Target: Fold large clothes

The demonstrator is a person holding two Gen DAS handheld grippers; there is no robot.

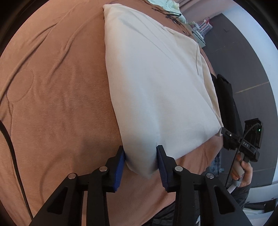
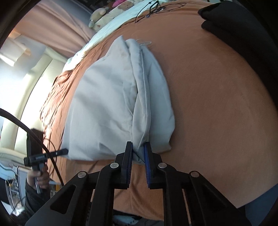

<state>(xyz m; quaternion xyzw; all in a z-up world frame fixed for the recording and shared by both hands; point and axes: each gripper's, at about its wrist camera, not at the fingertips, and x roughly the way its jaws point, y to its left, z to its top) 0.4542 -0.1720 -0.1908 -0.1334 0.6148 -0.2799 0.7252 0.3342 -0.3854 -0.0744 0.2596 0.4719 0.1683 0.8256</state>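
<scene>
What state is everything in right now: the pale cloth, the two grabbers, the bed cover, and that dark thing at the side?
Garment: folded, lying flat on the blanket, near edge pinched at two corners.
Left gripper: fingers closed on the garment's near corner.
Right gripper: fingers nearly shut, clamping the garment's other near corner.
Blanket: spread out, lightly wrinkled.
Black cloth: bunched at the blanket's far edge.

The folded pale cotton garment [image 1: 156, 83] lies on the orange-brown bedspread [image 1: 57, 97]; thin black cords [image 2: 152, 8] lie at the far end.
</scene>
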